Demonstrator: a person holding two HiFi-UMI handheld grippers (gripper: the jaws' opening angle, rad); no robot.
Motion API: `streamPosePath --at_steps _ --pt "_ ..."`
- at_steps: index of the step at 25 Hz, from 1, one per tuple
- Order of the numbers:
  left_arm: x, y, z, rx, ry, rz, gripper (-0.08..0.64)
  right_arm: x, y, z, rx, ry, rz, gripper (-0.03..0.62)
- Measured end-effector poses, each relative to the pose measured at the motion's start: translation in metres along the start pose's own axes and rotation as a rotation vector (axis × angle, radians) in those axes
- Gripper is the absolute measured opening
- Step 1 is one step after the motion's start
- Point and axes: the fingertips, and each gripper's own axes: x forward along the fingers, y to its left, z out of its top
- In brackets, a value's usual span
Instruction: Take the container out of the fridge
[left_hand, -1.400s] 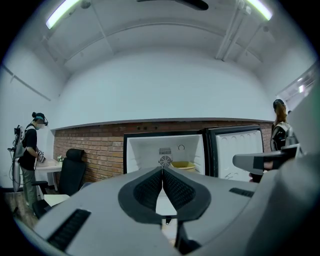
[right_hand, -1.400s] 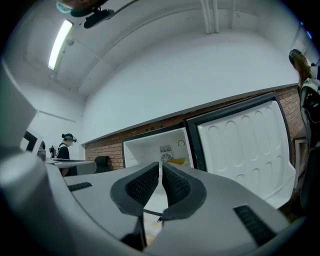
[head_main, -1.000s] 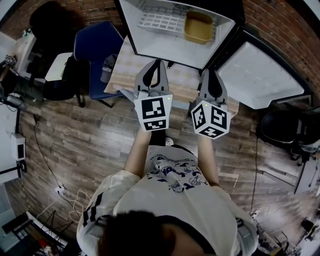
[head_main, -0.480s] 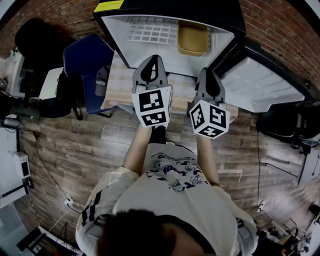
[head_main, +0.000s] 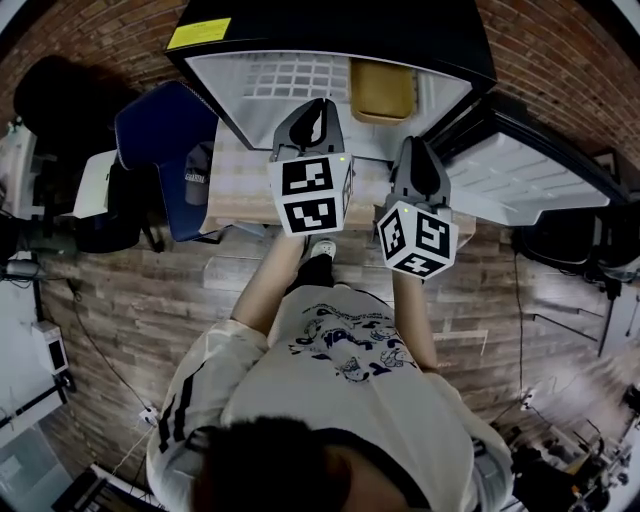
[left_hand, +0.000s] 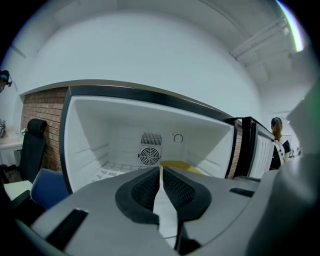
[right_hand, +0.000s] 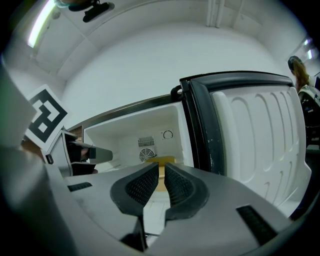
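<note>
- A mustard-yellow, rectangular, open-topped container (head_main: 382, 90) sits at the right of the wire shelf (head_main: 290, 76) inside the open mini fridge (head_main: 330, 25).
- The left gripper (head_main: 318, 106) has its jaws pressed together and empty, in front of the fridge opening.
- The right gripper (head_main: 416, 146) has its jaws almost touching, with nothing between them.

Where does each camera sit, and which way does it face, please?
Head view: on the person's head, facing steeply down at the open black fridge with a yellow plastic container; shows hair, white T-shirt, forearms, left gripper, right gripper.
Left gripper view: on the left gripper, facing along its shut jaws into the fridge.
Right gripper view: on the right gripper, facing along its jaws into the fridge, white door rightward; left gripper visible.
Shared: all three show the container.
</note>
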Motion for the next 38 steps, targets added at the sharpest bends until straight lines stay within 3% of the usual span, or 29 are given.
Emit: streamPosePath --at_steps 3,7,10,17,23,38 --pt "0.015 -0.005 0.003 -0.003 0.033 -0.03 0.02 0.006 -0.001 -0.001 0.003 0.005 -0.005 0.041" --pt "0.032 -0.01 -0.001 -0.063 0.094 -0.091 0.026 0.012 -0.001 -0.001 -0.008 0.012 -0.005 0.041" --pt "0.041 -0.009 -0.007 -0.105 0.136 -0.11 0.11 0.015 -0.002 -0.001 -0.008 0.016 -0.009 0.041" --pt "0.061 -0.012 -0.017 -0.134 0.224 -0.161 0.128 0.024 -0.009 0.0 -0.005 0.019 -0.024 0.041" --pt "0.077 -0.017 -0.019 -0.122 0.249 -0.164 0.163 0.031 -0.009 -0.001 -0.011 0.028 -0.025 0.041" --pt "0.099 -0.017 -0.04 -0.167 0.353 -0.135 0.163 0.039 -0.018 -0.002 -0.002 0.036 -0.033 0.041"
